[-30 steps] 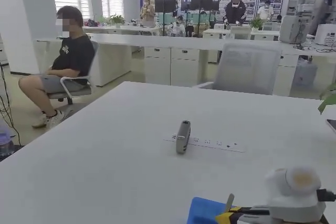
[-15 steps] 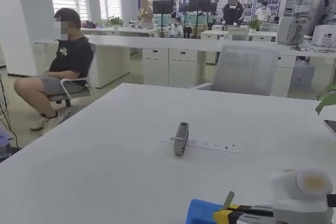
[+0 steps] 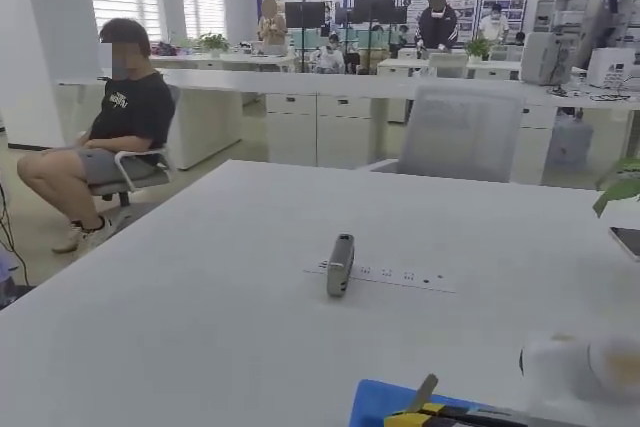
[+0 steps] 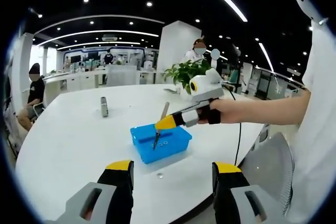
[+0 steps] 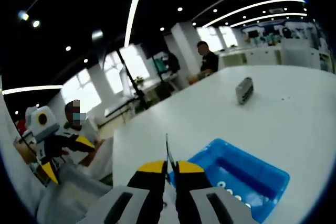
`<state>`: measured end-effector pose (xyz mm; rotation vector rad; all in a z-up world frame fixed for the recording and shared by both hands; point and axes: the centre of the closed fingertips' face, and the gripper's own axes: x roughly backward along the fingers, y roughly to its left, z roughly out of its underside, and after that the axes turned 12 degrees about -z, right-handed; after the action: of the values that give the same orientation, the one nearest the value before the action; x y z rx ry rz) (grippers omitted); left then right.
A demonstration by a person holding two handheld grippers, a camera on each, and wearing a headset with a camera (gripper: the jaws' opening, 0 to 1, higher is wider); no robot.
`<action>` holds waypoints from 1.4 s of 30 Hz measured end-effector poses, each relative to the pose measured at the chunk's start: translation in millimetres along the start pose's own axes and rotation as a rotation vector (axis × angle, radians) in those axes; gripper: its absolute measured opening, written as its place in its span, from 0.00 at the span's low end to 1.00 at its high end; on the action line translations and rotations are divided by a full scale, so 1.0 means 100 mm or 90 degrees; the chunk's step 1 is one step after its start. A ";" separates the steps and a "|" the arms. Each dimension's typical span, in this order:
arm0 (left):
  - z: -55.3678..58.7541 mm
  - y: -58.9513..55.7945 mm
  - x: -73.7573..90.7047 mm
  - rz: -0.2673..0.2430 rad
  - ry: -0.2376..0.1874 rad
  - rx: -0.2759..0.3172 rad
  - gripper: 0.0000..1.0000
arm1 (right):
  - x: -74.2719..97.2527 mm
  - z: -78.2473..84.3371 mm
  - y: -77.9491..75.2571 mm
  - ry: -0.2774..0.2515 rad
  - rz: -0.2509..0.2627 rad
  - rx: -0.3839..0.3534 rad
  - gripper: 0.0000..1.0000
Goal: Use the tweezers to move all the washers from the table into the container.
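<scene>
Tweezers sit clamped between the right gripper's jaws, which are drawn narrow around the handle. The tool slants down with its tips inside the blue container. Whether the tips pinch anything is too small to tell. Several washers lie in a row on the container's floor, and one more washer rests on the white table just in front of the container, between it and the left gripper. That gripper hangs low near the table's edge with its jaws spread wide and nothing between them. Farther back on the table a grey device lies at one end of a white power strip, well apart from the container. In the head view a corner of the container and the tweezers' upper end show at the bottom.
</scene>
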<state>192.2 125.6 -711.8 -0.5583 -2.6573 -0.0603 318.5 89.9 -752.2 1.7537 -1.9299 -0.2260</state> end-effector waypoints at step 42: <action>0.03 -0.02 0.00 0.007 0.006 -0.002 0.60 | -0.36 0.67 0.29 0.185 -0.062 0.108 0.04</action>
<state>190.3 123.9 -715.0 -0.5719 -2.6451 -0.0638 261.8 114.8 -805.5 1.8733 -1.6982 0.1572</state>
